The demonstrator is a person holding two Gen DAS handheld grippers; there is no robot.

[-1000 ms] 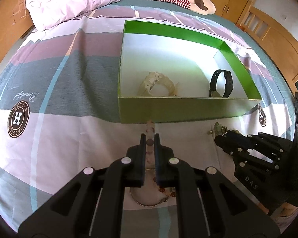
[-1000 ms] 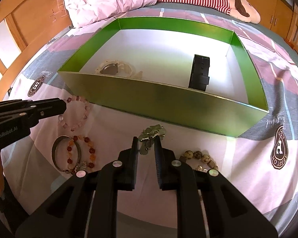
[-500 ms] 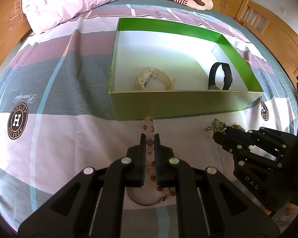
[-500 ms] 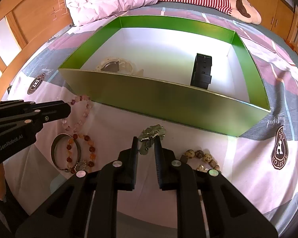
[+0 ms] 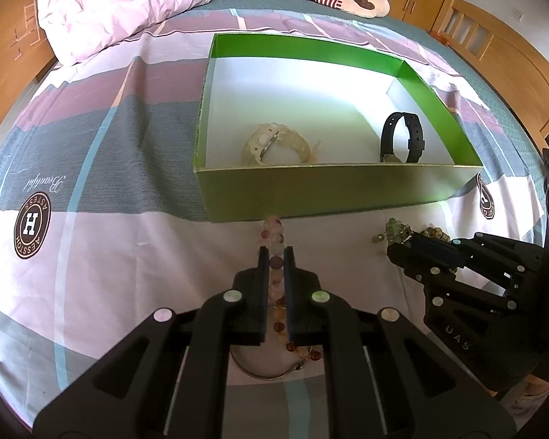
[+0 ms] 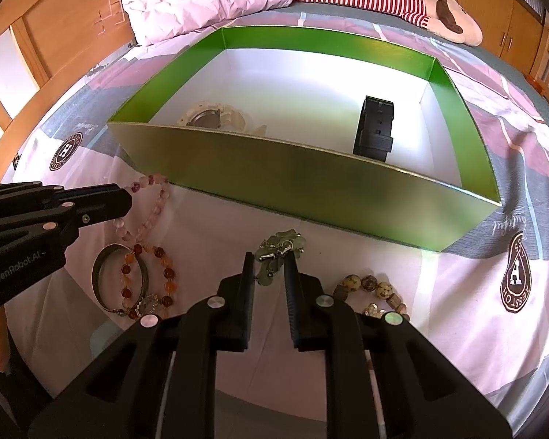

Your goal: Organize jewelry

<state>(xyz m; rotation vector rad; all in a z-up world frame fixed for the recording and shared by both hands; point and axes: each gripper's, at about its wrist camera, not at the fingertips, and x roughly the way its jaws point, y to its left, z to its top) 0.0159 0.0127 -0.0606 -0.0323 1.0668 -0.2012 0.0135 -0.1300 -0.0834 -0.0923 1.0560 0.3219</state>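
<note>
Two watches (image 5: 402, 139) lie in the box (image 5: 311, 194), bracelets (image 6: 146, 281) before it.

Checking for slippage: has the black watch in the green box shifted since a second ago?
No. The black watch stands by the same wall of the green box.

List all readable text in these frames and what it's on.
"GenRobot.AI": side of the left gripper.
"UAS" (partial, rest hidden): body of the right gripper.
"H" ringed by "AESSTON": round badge on the bedsheet.
"Beautiful", upside down: script on the sheet beside that badge.
"A": badge by the green box.
</note>
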